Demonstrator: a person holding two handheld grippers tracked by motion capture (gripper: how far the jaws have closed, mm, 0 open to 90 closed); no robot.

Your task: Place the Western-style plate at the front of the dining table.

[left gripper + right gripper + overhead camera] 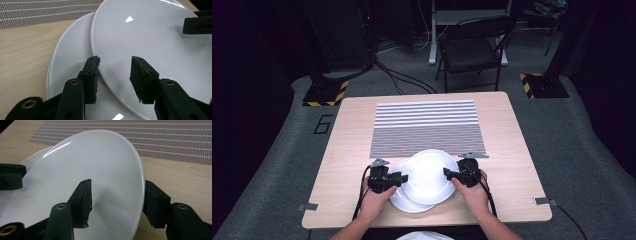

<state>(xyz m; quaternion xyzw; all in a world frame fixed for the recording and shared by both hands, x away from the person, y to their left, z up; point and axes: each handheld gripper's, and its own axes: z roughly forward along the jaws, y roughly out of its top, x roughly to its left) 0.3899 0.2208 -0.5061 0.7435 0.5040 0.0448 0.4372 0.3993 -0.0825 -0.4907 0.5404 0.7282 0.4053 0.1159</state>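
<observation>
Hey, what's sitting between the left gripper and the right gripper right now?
The upper white plate spans the stretch between the left gripper and the right gripper, overlapping the lower plate; the high view shows it.

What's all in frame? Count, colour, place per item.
plates: 2, white, near edge of table; upper plate overlaps lower plate, upper one tilted
mat: 1, grey with white stripes, middle to far part of table
table: 1, light wood, centre
chair: 1, dark, behind table
stands: 2, black bases with yellow-black tape, left and right of table's far end
cables: several, black, on floor behind table
left gripper: black, jaws astride upper plate's left rim
right gripper: black, jaws astride its right rim
hands: 2, left hand, right hand, from bottom edge
</observation>
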